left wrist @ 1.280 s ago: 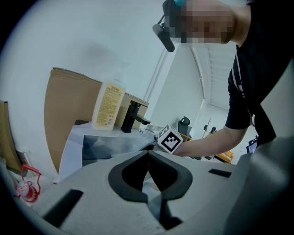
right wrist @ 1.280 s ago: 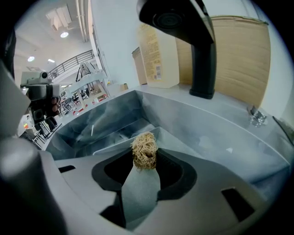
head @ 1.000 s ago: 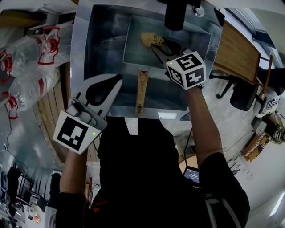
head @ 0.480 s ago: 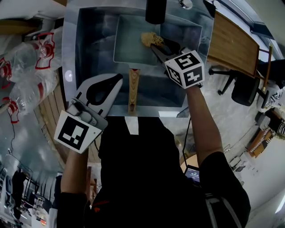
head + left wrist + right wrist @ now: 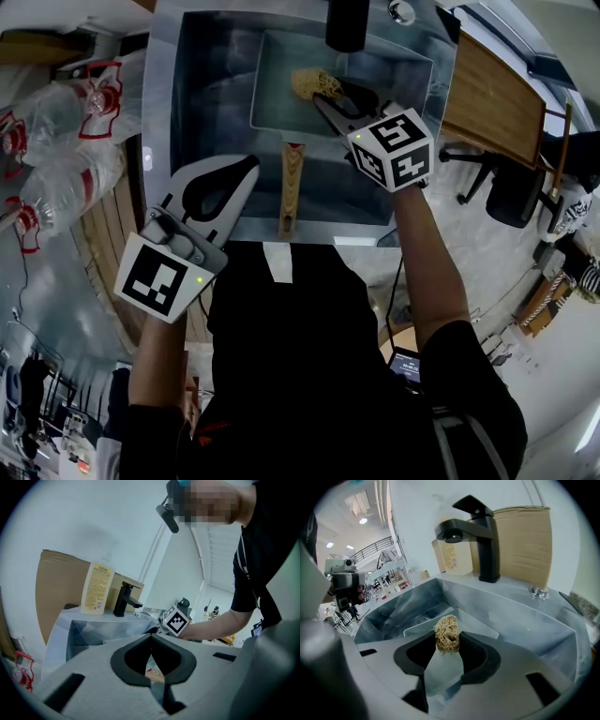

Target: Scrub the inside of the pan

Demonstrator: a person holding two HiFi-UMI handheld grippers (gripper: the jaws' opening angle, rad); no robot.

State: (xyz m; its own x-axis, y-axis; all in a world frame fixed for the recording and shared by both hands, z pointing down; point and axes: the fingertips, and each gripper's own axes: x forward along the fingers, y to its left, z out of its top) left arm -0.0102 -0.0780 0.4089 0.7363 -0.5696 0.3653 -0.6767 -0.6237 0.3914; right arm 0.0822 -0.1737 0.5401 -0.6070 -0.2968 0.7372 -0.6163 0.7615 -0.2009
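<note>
Plastic bottles (image 5: pixel 56 141): lying at the far left beside the sink (image 5: pixel 192 94) — no part in the work.
Left gripper (image 5: pixel 246 167): fingers closed on nothing, hanging over the sink's near-left edge. It has not budged in the last second.
Wooden handle (image 5: pixel 292 187): points back toward the person, just right of the left gripper and untouched.
Pan (image 5: pixel 277 108): rectangular, flat in the basin below the black faucet (image 5: pixel 347 23).
Fibre scrubber (image 5: pixel 448 634): pinched between the closed fingers of the right gripper (image 5: pixel 328 96), over the pan's floor left of centre. Contact with the metal cannot be confirmed.
Change: the scrubber has slid only a little sideways across the pan and back — short strokes over one patch.
Meaning: scrubbing looks under way, but most of the floor and the walls likely remain. With the handle unheld, the pan may shift under harder rubbing.
</note>
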